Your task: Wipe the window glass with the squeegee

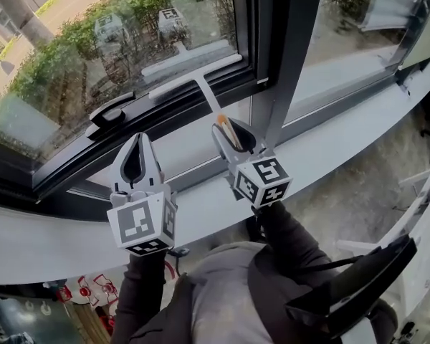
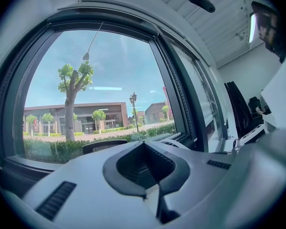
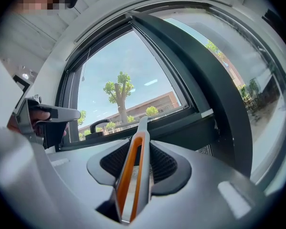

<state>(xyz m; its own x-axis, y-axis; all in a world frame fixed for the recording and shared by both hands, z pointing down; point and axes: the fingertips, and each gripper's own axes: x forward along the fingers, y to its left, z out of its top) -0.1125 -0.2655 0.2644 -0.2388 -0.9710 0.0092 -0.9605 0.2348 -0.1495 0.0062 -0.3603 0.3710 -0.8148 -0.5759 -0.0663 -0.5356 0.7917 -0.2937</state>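
The right gripper point(image 1: 228, 135) has its jaws pinched on the handle of the squeegee point(image 1: 192, 69). The blade lies against the bottom of the glass point(image 1: 115, 27). Below the glass, the left gripper point(image 1: 138, 140) holds nothing, its jaws pressed together. No streaks or suds show on the glass, so I can't judge how much is wiped. Most of it probably remains.

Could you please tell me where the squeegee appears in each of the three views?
Head view: centre, the white T-shaped squeegee with an orange-striped handle runs from the right gripper to the glass.
Left gripper view: right of centre, a pale strip, probably its blade.
Right gripper view: bottom centre, its handle clamped between the jaws.
Shared landmark: the black window handle.
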